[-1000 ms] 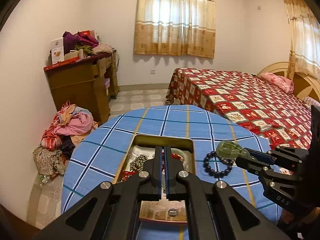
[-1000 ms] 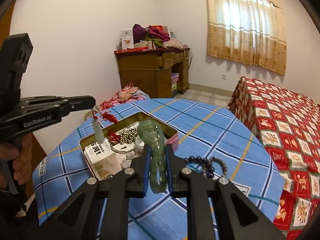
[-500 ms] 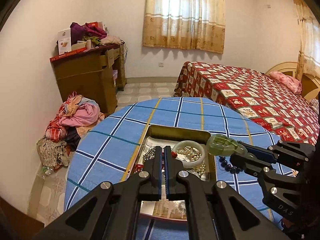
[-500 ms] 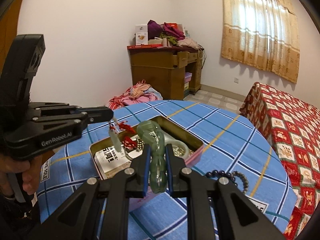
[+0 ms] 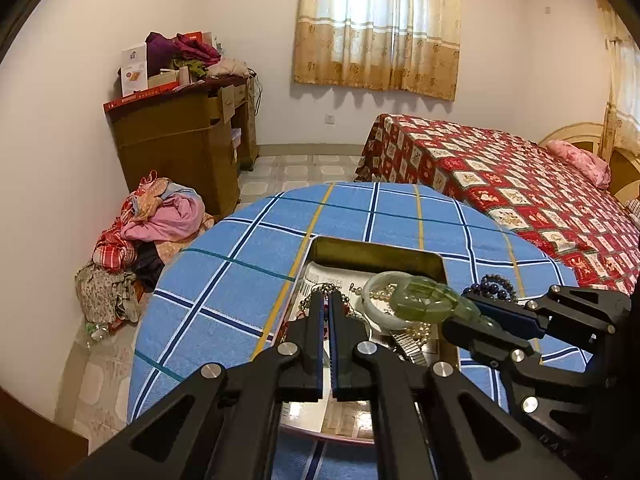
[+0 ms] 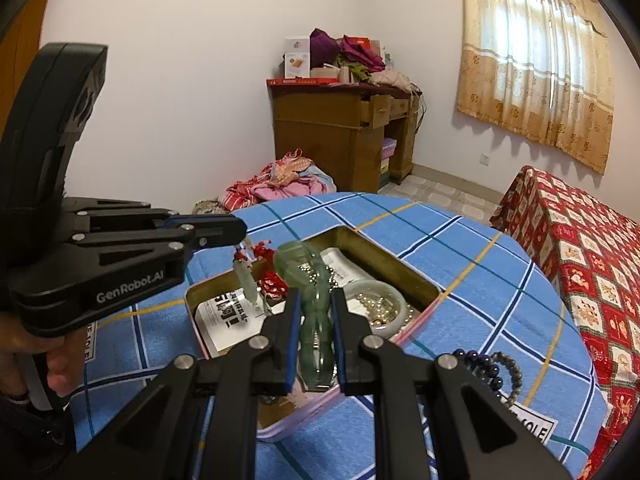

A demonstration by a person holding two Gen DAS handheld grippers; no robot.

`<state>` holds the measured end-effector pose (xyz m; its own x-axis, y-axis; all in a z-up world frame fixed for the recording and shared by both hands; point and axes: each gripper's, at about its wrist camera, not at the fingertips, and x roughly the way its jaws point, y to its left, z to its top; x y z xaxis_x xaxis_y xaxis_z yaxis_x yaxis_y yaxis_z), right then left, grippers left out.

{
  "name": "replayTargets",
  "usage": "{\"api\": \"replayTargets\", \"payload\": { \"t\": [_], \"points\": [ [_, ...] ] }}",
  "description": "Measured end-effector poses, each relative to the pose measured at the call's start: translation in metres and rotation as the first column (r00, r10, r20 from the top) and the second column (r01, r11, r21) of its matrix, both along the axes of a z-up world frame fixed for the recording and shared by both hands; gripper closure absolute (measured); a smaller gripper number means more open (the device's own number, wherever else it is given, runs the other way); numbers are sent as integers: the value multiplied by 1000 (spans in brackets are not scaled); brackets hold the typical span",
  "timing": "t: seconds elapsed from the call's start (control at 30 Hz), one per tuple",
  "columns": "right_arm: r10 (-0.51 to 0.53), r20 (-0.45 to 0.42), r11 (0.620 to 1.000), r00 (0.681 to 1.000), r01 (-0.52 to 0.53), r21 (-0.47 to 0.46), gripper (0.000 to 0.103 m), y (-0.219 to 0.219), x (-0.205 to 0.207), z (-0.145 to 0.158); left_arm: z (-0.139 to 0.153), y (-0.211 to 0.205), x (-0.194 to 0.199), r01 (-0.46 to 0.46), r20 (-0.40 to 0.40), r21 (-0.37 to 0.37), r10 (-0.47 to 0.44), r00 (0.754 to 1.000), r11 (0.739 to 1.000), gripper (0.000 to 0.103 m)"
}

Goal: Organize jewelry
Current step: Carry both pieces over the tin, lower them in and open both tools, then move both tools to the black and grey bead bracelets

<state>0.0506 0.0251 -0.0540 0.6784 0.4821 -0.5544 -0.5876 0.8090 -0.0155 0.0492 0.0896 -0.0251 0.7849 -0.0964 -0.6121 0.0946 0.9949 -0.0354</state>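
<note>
The green bracelet (image 6: pixel 316 320), made of smooth, cloudy glass-like segments, is pinched between the two blue-lined jaws of the right gripper (image 6: pixel 316 300). Its long axis runs along the fingers, pointing forward and up away from the camera, and its far end sticks out past the fingertips. It hangs above the open tin box (image 6: pixel 416 280), over the near half.

The box is a shallow rectangle with dull brassy walls and rounded corners. Inside lie a pale, glossy bangle (image 6: pixel 400 300) with small pearl-like beads in its ring, a heap of dark metal beads, a printed paper card (image 6: pixel 232 312) and a metal watch strap (image 5: pixel 408 344).

The left gripper (image 6: pixel 240 232) has its jaws pressed together on a thin cord with red knots, from which a pale drop-shaped pendant (image 6: pixel 248 284) hangs straight down over the box's left side.

Just beside the box, on the right, two strings of round dark beads (image 6: pixel 492 364) lie on the blue checked cloth (image 6: pixel 460 248), woven with white, navy and yellow lines, that covers the round table.
</note>
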Motion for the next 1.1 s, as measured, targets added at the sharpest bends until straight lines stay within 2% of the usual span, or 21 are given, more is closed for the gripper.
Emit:
{"api": "replayTargets", "payload": {
  "t": [0.5, 0.6, 0.7, 0.77, 0.87, 0.9, 0.93, 0.97, 1.0, 1.03, 1.1],
  "points": [
    [41, -107, 996, 993, -49, -75, 86, 16, 11, -41, -42, 5, 19, -3, -105, 2, 3, 994, 1000, 102],
    [48, -115, 995, 992, -57, -76, 84, 17, 10, -40, -47, 5, 21, -8, -117, 6, 8, 993, 1000, 102],
    [43, -129, 996, 991, -52, -70, 77, 15, 9, -41, -48, 6, 21, -11, -118, 3, 11, 993, 1000, 101],
    [40, -141, 997, 989, -49, -59, 58, 11, 7, -41, -47, 6, 22, -16, -118, 8, 17, 993, 1000, 101],
    [33, -132, 997, 991, -42, -60, 53, 8, 2, -42, -46, 7, 22, -28, -115, 0, 28, 993, 1000, 98],
    [33, -126, 997, 992, -40, -58, 53, 5, 0, -40, -46, 6, 22, -32, -117, -2, 32, 993, 999, 91],
    [29, -117, 998, 993, -36, -57, 53, 1, -4, -37, -45, 4, 21, -35, -117, -1, 35, 992, 999, 74],
    [24, -106, 998, 994, -30, -53, 52, -5, -7, -34, -44, -1, 19, -36, -108, 8, 37, 993, 999, 63],
    [17, -98, 998, 995, -22, -51, 50, -9, -7, -32, -43, -4, 17, -36, -95, 16, 37, 995, 999, 41],
    [-6, -92, 999, 996, 1, -49, 45, -19, -9, -30, -40, -11, 14, -33, -73, 30, 35, 997, 999, 32],
    [-37, -88, 999, 995, 33, -43, 44, -33, -8, -28, -36, -22, 11, -9, -57, 36, 11, 998, 999, 32]
  ]
}}
